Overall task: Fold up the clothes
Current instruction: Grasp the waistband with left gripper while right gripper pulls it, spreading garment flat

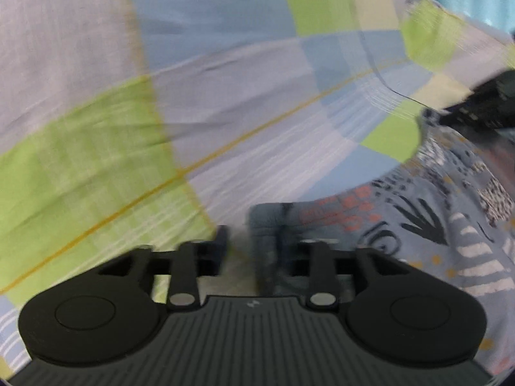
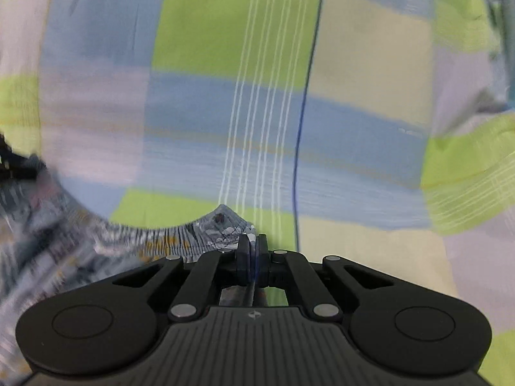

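On my left wrist view, the patterned garment (image 1: 434,218) lies ahead and to the right of the left tongs (image 1: 248,244), spread over the checked bedsheet (image 1: 96,160). These tongs stand partly open; a blurred fold sits between the jaws, but I cannot tell if it is pinched. On my right wrist view, the right tongs (image 2: 252,241) are clamped on the garment's edge, the cloth trailing left.

One patterned garment (image 1: 434,225), one checked sheet (image 1: 225,96), two tools (image 1: 248,251).
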A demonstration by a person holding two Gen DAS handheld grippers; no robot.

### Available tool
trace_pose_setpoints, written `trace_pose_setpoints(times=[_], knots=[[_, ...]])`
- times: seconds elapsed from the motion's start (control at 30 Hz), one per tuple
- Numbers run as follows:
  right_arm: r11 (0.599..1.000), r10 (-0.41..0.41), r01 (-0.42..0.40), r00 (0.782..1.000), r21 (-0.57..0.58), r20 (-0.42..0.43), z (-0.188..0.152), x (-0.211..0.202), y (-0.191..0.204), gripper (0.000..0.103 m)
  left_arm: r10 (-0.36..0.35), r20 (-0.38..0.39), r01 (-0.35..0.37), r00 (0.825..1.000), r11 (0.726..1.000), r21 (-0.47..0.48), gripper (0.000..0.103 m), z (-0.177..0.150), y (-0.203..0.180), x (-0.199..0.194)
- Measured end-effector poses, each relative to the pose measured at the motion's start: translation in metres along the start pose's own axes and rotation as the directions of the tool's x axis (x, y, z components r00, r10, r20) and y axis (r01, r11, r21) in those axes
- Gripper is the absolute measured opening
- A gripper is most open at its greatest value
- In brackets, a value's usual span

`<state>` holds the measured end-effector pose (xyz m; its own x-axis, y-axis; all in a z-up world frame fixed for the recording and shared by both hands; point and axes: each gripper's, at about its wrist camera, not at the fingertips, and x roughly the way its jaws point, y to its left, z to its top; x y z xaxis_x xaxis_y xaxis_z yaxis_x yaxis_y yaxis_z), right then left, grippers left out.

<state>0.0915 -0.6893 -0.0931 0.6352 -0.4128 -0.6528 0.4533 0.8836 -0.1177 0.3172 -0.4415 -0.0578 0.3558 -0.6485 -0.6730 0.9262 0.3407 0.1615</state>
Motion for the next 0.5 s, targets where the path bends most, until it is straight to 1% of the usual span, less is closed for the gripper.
trace_pose_setpoints(times=[0.03, 0.1, 0.13, 0.2, 0.23, 0.3, 0.37, 0.43, 0.5], knots=[[1.0, -0.005, 0.005, 1.0, -0.011, -0.022, -0.002, 0.006, 0.0, 0.008, -0.001, 0.0, 0.001, 1.0, 1.0, -0.011, 0.04, -0.002, 0.005, -0.005], [0.999, -0.036, 0.036, 0.999, 0.002, -0.003, -0.008, -0.001, -0.003, 0.02, 0.002, -0.002, -0.002, 1.0, 1.0, -0.012, 0.04, -0.009, 0.014, -0.02], [0.999, -0.052, 0.052, 0.999, 0.018, 0.008, -0.01, -0.007, -0.005, 0.024, 0.009, -0.005, -0.009, 1.0, 1.0, -0.011, 0.039, -0.014, 0.018, -0.029], [0.998, -0.057, 0.056, 0.998, 0.04, 0.025, -0.02, -0.03, -0.01, 0.027, -0.005, -0.006, 0.005, 1.0, 0.999, -0.041, 0.037, -0.027, 0.027, -0.053], [0.997, -0.06, 0.059, 0.998, 0.051, 0.033, -0.027, -0.044, -0.011, 0.03, -0.014, -0.007, 0.014, 1.0, 0.998, -0.054, 0.037, -0.034, 0.031, -0.065], [0.995, -0.055, 0.051, 0.998, 0.084, 0.045, -0.042, -0.071, -0.012, 0.03, -0.027, -0.019, 0.026, 0.999, 0.998, -0.054, 0.037, -0.051, 0.028, -0.091], [0.994, -0.033, 0.029, 0.999, 0.109, 0.033, -0.064, -0.101, -0.012, 0.031, -0.046, -0.033, 0.044, 0.998, 0.998, -0.047, 0.038, -0.069, 0.024, -0.116], [0.989, -0.022, 0.02, 1.0, 0.145, 0.018, -0.091, -0.131, -0.012, 0.034, -0.087, -0.056, 0.084, 0.995, 0.995, -0.052, 0.042, -0.09, 0.012, -0.136], [0.985, -0.003, 0.008, 1.0, 0.173, -0.03, -0.121, -0.154, -0.009, 0.037, -0.09, -0.098, 0.088, 0.991, 0.996, -0.022, 0.042, -0.114, -0.003, -0.153]])
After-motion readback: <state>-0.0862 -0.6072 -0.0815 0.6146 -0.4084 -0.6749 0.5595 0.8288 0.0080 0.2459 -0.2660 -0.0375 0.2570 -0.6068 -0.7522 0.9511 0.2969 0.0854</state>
